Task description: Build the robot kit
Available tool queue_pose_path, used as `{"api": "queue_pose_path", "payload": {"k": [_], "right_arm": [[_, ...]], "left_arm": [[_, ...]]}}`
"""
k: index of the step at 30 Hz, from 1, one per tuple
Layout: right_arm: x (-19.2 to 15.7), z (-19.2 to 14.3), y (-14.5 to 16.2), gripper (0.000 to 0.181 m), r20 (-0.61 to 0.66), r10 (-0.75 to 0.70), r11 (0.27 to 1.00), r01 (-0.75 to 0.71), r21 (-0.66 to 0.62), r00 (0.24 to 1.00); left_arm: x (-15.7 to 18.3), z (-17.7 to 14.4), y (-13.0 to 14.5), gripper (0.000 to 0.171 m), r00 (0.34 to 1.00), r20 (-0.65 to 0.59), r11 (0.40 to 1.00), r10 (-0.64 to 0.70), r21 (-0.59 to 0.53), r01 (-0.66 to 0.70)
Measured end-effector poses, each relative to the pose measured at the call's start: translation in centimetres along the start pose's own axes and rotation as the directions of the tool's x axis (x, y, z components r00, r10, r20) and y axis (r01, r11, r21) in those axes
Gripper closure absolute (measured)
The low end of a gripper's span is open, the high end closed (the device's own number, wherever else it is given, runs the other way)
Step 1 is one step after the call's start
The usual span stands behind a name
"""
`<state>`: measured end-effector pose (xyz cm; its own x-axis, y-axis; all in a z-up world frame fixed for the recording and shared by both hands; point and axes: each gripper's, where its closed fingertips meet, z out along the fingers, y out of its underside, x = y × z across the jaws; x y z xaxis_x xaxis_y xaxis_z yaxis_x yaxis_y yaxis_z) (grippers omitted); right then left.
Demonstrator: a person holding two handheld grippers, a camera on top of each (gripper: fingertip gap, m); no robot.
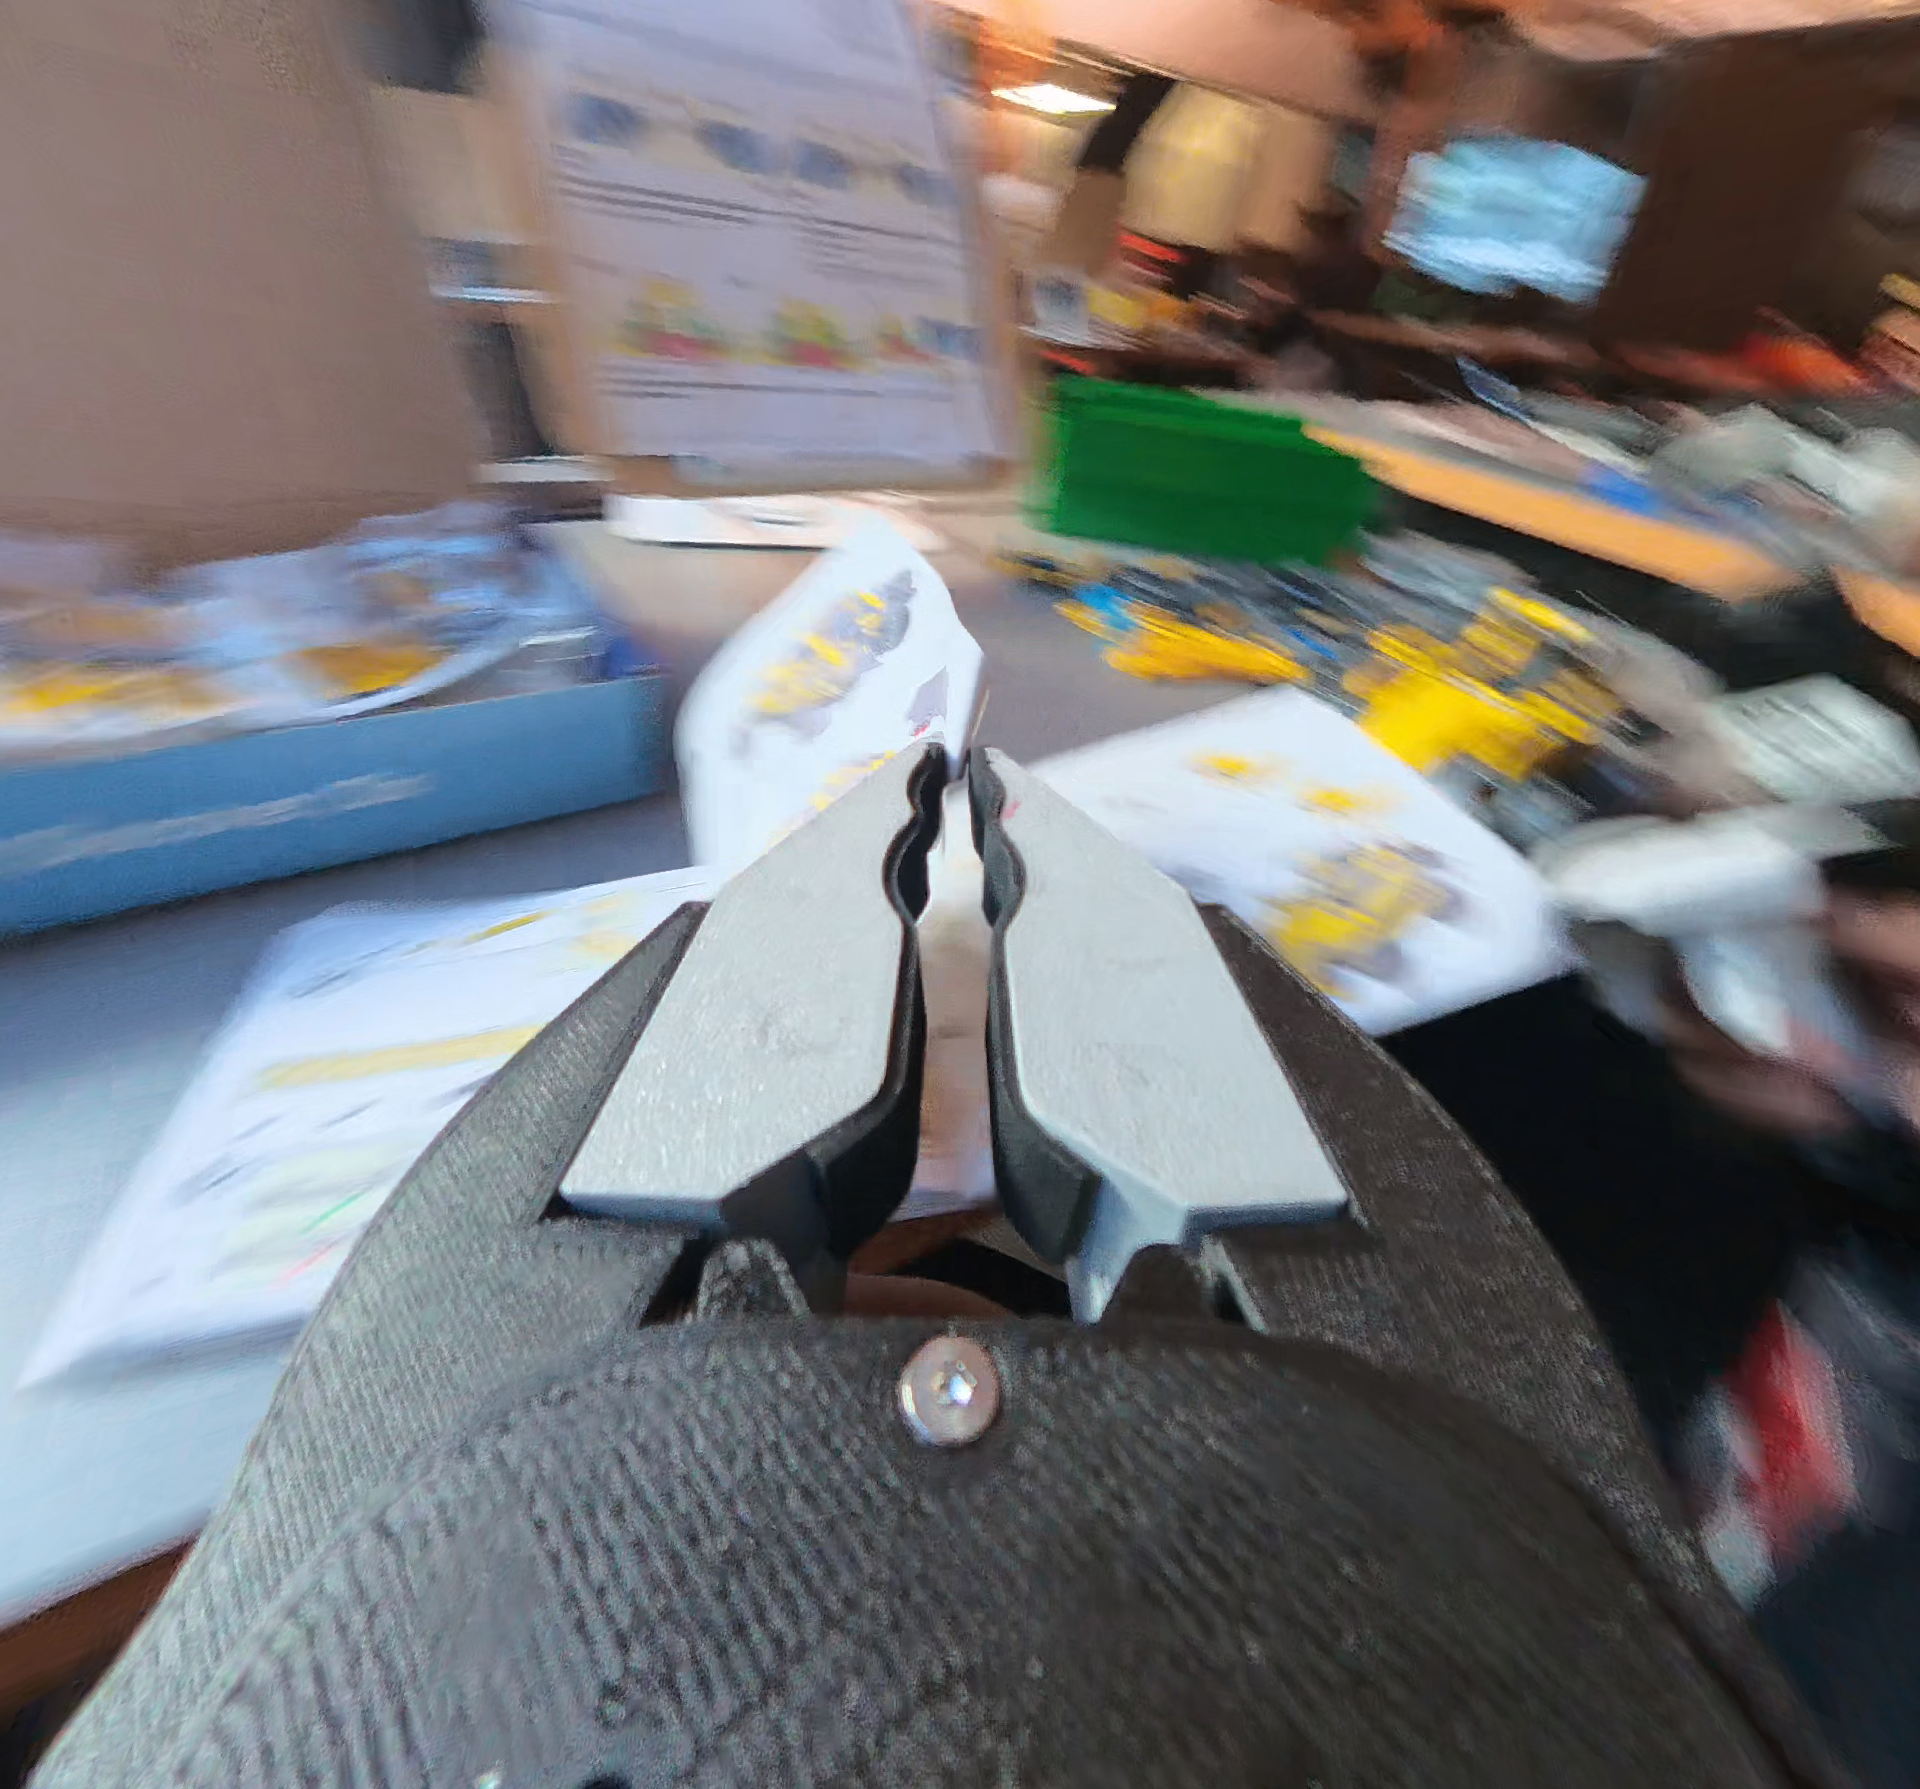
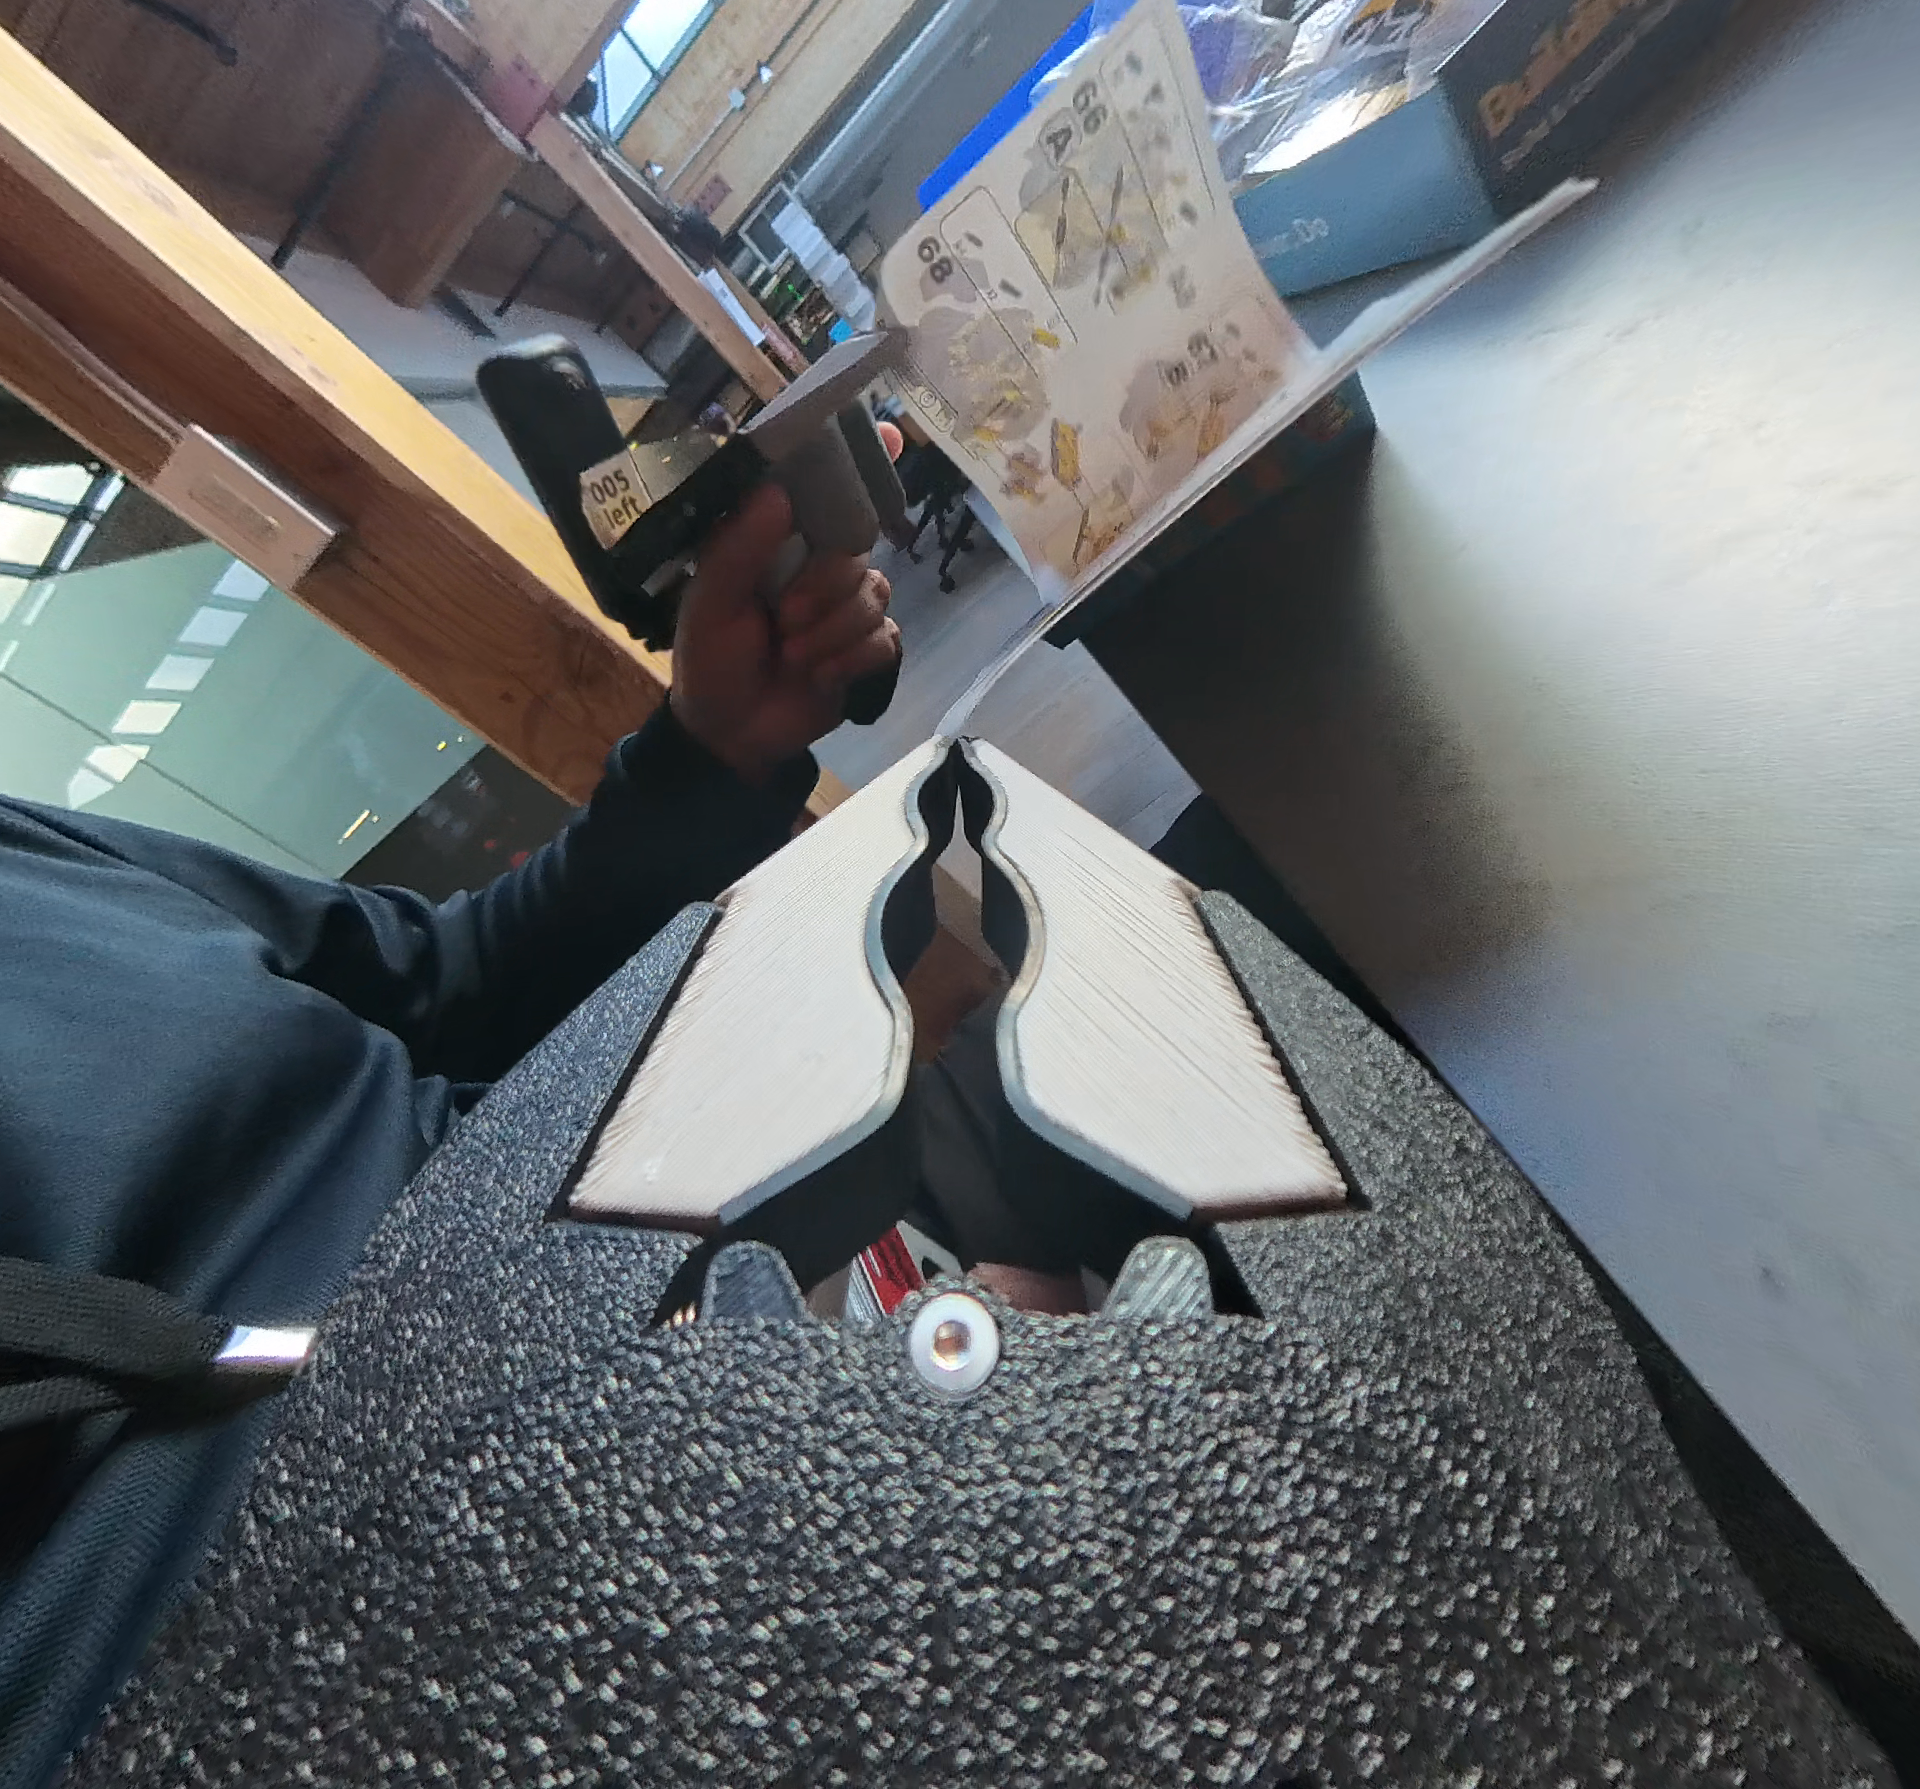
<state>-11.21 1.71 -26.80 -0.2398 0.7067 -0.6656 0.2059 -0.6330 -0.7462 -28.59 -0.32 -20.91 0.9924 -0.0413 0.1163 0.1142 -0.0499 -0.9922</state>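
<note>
An open instruction booklet [image 1: 1299, 835] lies on the grey table [image 2: 1558, 700]. One page [image 1: 821, 659] stands lifted and curled. My left gripper [image 1: 958, 765] is shut on that page's edge. The view is motion-blurred. In the right wrist view the left gripper [image 2: 883, 352], held by a hand [image 2: 769, 617], pinches the lifted page [image 2: 1101, 285] off the table's edge. My right gripper [image 2: 956, 747] is shut on the near corner of the booklet [image 2: 1299, 409], which shows edge-on as a thin white sheet along the table's edge.
A blue box [image 1: 312, 794] with plastic bags of parts sits left of the booklet. A dark box lid [image 2: 1610, 46] lies behind it. A yellow building-toy model [image 1: 1455, 690] and a green crate [image 1: 1195, 472] stand farther back. A printed board [image 1: 748, 181] stands upright. Left tips to right tips: about 20 cm.
</note>
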Motion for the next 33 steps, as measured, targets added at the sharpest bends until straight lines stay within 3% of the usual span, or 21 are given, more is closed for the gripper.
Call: {"api": "queue_pose_path", "payload": {"k": [2,4,6,10,13,15,18,20,25,29,33], "right_arm": [[0.4,-0.3,-0.5,0.181,-0.024,0.01,1.0,-0.01,0.016,1.0],[1.0,-0.6,-1.1,0.181,-0.066,0.015,1.0,-0.013,0.025,0.998],[1.4,-1.0,-1.6,0.181,-0.101,-0.001,1.0,0.004,0.025,0.995],[2.4,-1.6,-2.7,0.181,-0.187,-0.053,0.998,0.055,0.005,0.981],[3.4,-2.2,-3.2,0.181,-0.257,-0.076,0.997,0.074,-0.016,0.964],[3.7,-2.7,-3.5,0.18,-0.295,-0.092,0.996,0.091,-0.018,0.951],[3.0,-3.5,-4.3,0.179,-0.268,-0.096,0.994,0.104,0.017,0.958],[2.6,-4.4,-4.8,0.173,-0.257,-0.096,0.992,0.112,0.049,0.962],[0.2,-7.0,-6.3,0.172,-0.248,-0.222,0.962,0.253,0.101,0.943],[-1.6,-8.6,-6.0,0.172,-0.209,-0.332,0.919,0.365,0.146,0.92],[-1.0,-8.3,-1.6,0.172,-0.197,-0.375,0.917,0.394,0.069,0.906]], "left_arm": [[-5.2,-1.3,-0.1,0.168,0.973,0.208,0.995,-0.104,0.026,0.101],[-8.7,-2.9,0.0,0.161,0.927,0.326,0.983,-0.185,0.065,0.173],[-10.2,-4.2,-0.5,0.158,0.908,0.377,0.983,-0.181,0.099,0.155],[-9.5,-5.0,-2.4,0.143,0.895,0.447,0.997,-0.006,0.069,-0.028],[-5.4,-4.1,-4.1,0.142,0.914,0.38,0.983,0.14,0.057,-0.174],[-0.8,-2.1,-3.3,0.156,0.948,0.208,0.968,0.24,0.019,-0.249],[4.9,1.1,3.6,0.154,0.972,-0.117,0.94,0.205,-0.254,-0.228],[6.2,2.3,6.8,0.158,0.968,-0.167,0.913,0.187,-0.334,-0.234],[6.9,3.3,10.5,0.161,0.949,-0.19,0.849,0.25,-0.429,-0.309],[8.7,3.4,11.3,0.162,0.946,-0.25,0.88,0.204,-0.377,-0.289],[12.1,3.2,10.9,0.159,0.917,-0.347,0.92,0.197,-0.256,-0.295]]}}
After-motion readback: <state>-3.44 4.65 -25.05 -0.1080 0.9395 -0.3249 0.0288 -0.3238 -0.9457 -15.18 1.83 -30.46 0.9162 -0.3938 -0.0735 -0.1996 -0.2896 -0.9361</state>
